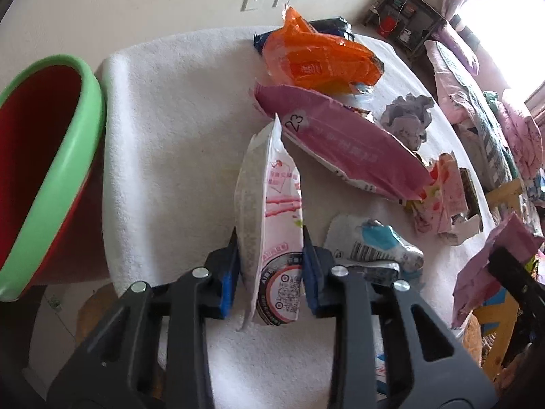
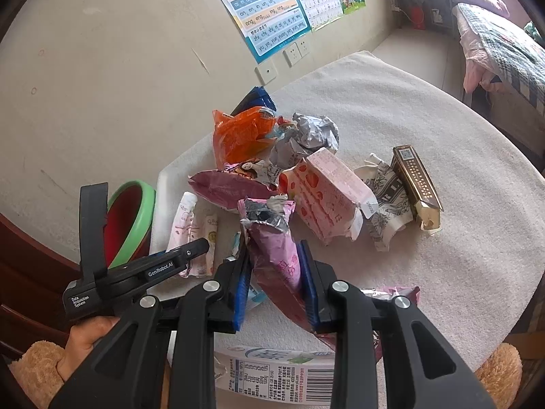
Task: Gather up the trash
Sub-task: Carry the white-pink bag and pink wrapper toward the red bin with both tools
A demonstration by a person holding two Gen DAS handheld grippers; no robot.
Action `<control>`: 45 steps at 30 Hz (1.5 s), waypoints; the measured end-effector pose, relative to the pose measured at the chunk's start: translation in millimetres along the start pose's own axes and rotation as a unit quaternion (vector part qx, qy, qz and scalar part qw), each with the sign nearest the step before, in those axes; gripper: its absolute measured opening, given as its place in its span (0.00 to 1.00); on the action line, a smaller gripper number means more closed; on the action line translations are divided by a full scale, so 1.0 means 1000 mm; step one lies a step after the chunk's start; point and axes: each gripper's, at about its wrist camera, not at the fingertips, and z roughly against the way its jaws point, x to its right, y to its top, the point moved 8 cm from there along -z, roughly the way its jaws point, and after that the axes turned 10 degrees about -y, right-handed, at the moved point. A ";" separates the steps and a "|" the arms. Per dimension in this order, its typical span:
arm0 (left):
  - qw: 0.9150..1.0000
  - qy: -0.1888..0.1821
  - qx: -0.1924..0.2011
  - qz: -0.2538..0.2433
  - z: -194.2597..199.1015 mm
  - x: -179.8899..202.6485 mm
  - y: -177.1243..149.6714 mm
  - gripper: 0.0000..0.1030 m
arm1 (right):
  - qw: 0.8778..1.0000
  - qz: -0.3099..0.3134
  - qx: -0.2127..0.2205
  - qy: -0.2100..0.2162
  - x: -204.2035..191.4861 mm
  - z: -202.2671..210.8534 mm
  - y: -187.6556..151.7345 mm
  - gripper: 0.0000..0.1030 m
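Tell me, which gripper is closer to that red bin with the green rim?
Left. The left gripper, holding a white wrapper, sits right beside the bin; the right gripper holds a pink wrapper farther away.

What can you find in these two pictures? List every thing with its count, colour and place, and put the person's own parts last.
bin: 1, red with green rim, off the table's left edge
table cloth: 1, white, covering the table
orange wrapper: 1, orange, far side of the pile
long pink bag: 1, pink, middle of the table
crumpled foil: 1, silver-grey, beside the orange wrapper
strawberry carton: 1, pink and white, right of centre
gold box: 1, gold, right side
white pouch: 1, white and pink, in the left gripper
pink foil-lined wrapper: 1, pink, in the right gripper
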 end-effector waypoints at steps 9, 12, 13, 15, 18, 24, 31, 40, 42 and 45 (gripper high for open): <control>0.998 -0.005 0.060 -0.017 0.048 0.013 0.008 0.27 | 1.000 -0.003 0.019 0.001 -0.001 0.012 0.008 0.27; 0.995 0.000 0.097 -0.036 0.077 0.021 0.017 0.27 | 0.999 0.008 0.034 0.000 -0.007 0.022 0.015 0.27; 0.993 0.006 0.111 -0.048 0.087 0.024 0.020 0.27 | 0.999 0.012 0.039 -0.001 -0.009 0.025 0.016 0.27; 0.988 0.027 0.136 -0.073 0.103 0.030 0.027 0.27 | 0.999 0.021 0.050 -0.003 -0.014 0.032 0.021 0.27; 0.980 0.047 0.165 -0.105 0.125 0.039 0.036 0.27 | 0.997 0.029 0.067 -0.004 -0.020 0.042 0.027 0.27; 0.972 0.046 0.191 -0.128 0.149 0.052 0.045 0.27 | 0.995 0.031 0.094 0.001 -0.026 0.060 0.042 0.27; 0.969 0.041 0.206 -0.133 0.163 0.057 0.047 0.27 | 0.993 0.035 0.109 0.004 -0.032 0.073 0.052 0.27; 0.966 0.041 0.219 -0.132 0.173 0.053 0.050 0.27 | 0.991 0.034 0.126 0.008 -0.045 0.084 0.071 0.27; 0.967 0.042 0.218 -0.125 0.172 0.049 0.049 0.27 | 0.991 0.037 0.130 0.010 -0.050 0.086 0.075 0.27; 0.968 0.044 0.216 -0.118 0.170 0.042 0.050 0.27 | 0.990 0.046 0.135 0.013 -0.061 0.088 0.078 0.27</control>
